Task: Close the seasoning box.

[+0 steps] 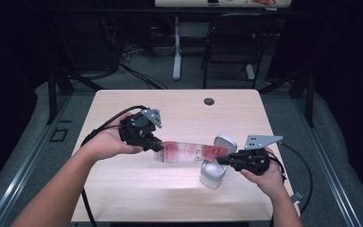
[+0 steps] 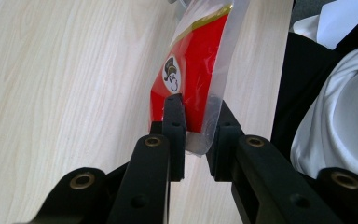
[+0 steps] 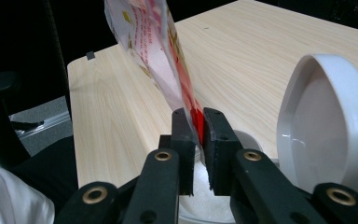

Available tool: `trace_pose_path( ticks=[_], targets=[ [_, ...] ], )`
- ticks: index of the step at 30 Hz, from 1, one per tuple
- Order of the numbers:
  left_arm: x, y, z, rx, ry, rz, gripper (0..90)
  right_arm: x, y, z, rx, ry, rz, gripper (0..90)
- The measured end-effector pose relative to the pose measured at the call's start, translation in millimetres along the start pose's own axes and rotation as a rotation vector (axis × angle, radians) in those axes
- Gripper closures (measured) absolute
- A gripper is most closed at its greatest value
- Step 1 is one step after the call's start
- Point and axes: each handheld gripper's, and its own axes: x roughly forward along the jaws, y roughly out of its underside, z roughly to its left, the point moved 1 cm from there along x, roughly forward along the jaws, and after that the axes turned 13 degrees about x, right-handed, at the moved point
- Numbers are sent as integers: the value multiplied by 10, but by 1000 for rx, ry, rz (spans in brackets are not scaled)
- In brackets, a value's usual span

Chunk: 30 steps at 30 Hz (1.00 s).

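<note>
Both grippers pinch one red-and-clear plastic packet [image 1: 186,152], stretched between them above the wooden table [image 1: 123,189]. Left gripper [image 1: 155,144] has its jaws closed on one sealed end; right gripper [image 1: 223,159] clamps the other end just over a small white bin [image 1: 212,175] whose lid [image 1: 225,143] stands open. Judging by this, the packet is lifted and brought to the bin, while dropping it in, or tearing it open, is left to do. Print on the packet is too blurred to read, and the bin's inside is mostly hidden behind the right gripper's jaws.
</note>
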Motion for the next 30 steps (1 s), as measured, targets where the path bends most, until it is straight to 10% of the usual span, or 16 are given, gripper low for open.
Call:
trace_pose_path(
  ticks=[30],
  targets=[
    [214, 458, -53, -65, -12, -56, 775, 102, -90, 215, -54, 60, 6, 899]
  ],
)
